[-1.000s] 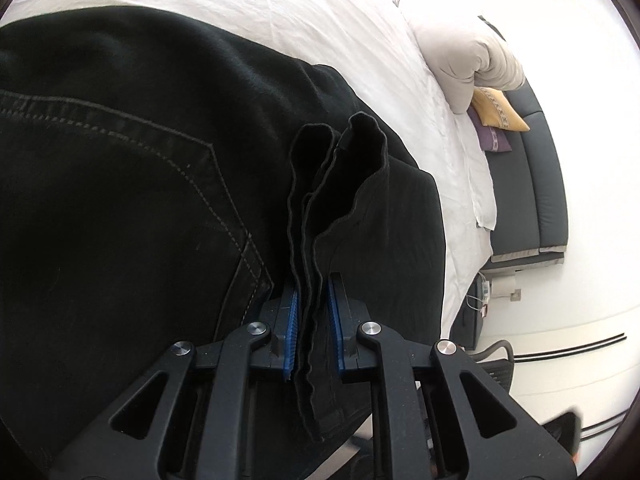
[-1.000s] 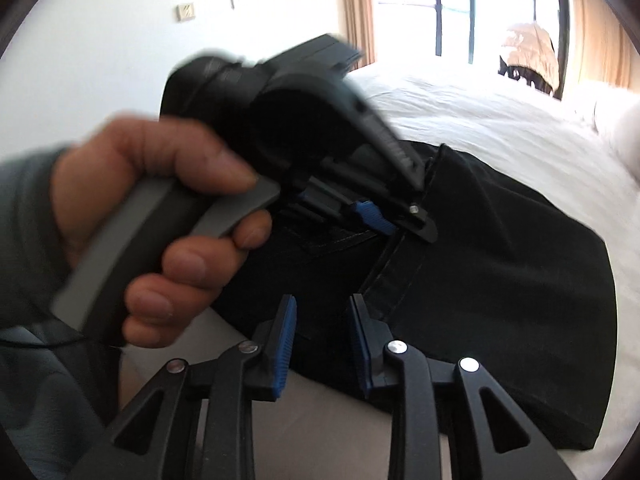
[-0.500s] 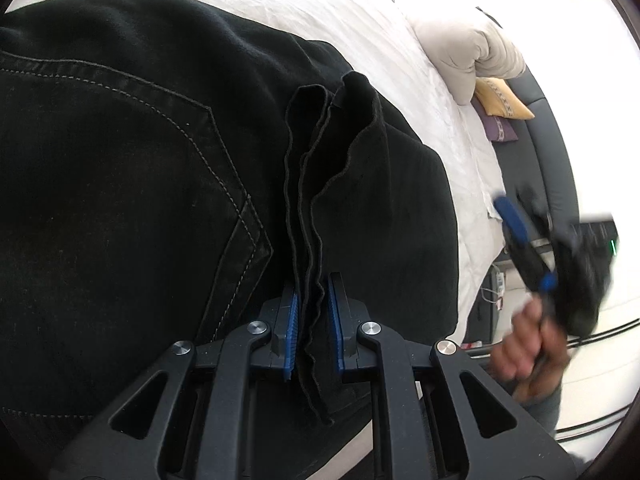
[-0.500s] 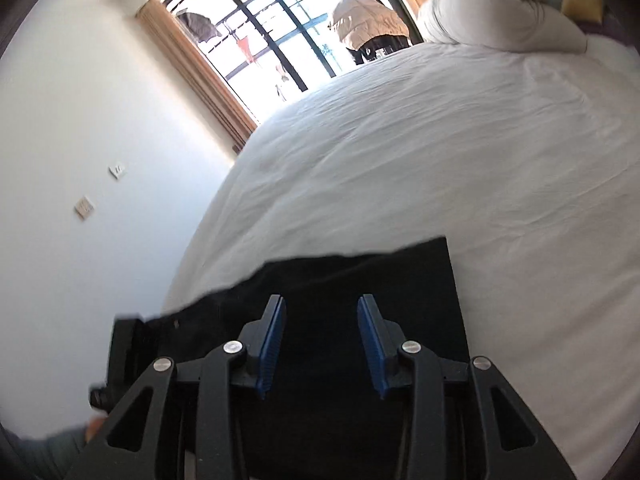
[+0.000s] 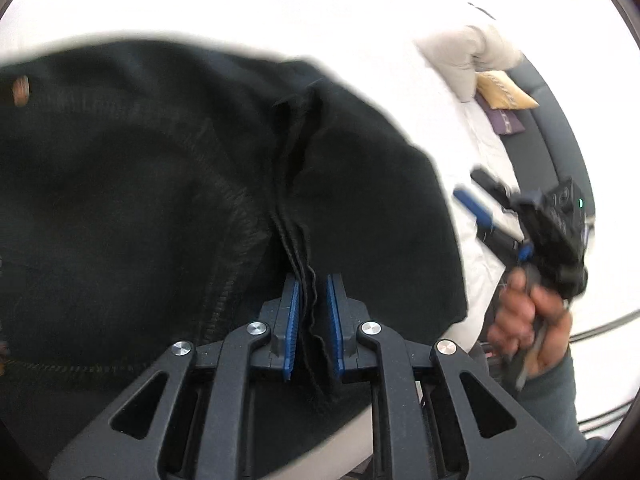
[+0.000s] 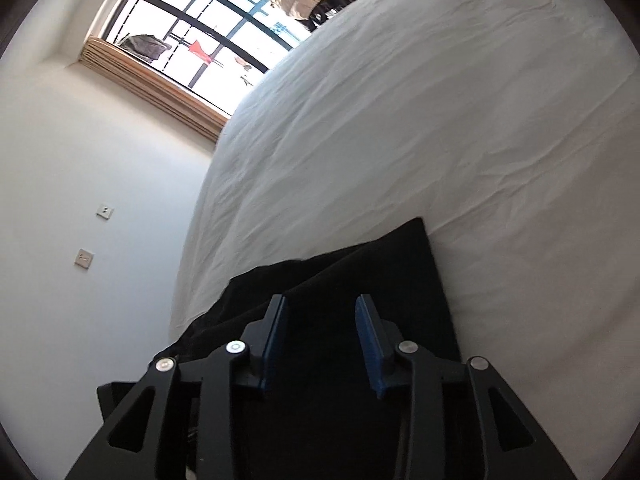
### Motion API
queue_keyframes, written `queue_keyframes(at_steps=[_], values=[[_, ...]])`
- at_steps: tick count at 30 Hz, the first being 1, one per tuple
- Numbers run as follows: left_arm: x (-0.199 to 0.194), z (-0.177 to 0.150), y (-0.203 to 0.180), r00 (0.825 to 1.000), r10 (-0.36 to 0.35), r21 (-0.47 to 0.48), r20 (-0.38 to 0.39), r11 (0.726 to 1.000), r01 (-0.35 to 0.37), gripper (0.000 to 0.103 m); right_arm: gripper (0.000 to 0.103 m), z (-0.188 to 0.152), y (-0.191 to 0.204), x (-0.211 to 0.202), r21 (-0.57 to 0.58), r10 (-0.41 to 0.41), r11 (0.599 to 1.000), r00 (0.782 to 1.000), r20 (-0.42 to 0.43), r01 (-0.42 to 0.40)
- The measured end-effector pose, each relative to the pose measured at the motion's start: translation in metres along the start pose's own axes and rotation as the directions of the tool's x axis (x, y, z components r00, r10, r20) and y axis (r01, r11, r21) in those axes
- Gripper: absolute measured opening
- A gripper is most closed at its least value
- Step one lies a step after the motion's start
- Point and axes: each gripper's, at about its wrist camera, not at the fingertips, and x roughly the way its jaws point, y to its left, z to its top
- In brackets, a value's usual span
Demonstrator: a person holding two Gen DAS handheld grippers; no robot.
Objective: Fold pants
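Right gripper (image 6: 320, 340) swung over pants (image 6: 360, 264), opening, empty; left gripper (image 5: 312, 320) still clamps fabric.

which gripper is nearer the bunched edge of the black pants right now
Left. The left gripper is shut on the bunched edge of the black pants. The right gripper hovers off at the side over flat cloth, jaws opening, nothing between them.

My left camera looks down along my left claw (image 5: 313, 320), very close over the black pants (image 5: 140, 200), with the pillow (image 5: 468, 56) far off at upper right. My right camera looks along my right claw (image 6: 322, 344), tilted, across the bed (image 6: 440, 120) toward the window (image 6: 208, 28). Both views share the pants and the bed; the left one also catches my right hand (image 5: 528, 320).
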Motion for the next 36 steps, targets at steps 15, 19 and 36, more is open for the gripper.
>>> queue_keyframes(at_steps=[15, 19, 36], values=[[0.007, -0.013, -0.006, 1.0, 0.013, 0.004, -0.02, 1.0, -0.013, 0.013, 0.081, -0.091, -0.004, -0.023, 0.003, 0.022, 1.0, 0.994, -0.106, -0.022], [-0.042, -0.023, -0.015, 0.998, 0.014, 0.045, 0.06, 0.999, -0.017, 0.013, 0.074, -0.099, 0.013, -0.012, -0.081, -0.114, 0.991, 0.982, -0.154, 0.102], [-0.21, -0.112, 0.153, 0.865, 0.096, -0.48, 0.492, 0.859, 0.178, 0.103, 0.073, -0.102, 0.108, 0.022, -0.105, 0.185, 0.972, 0.96, -0.211, -0.211]])
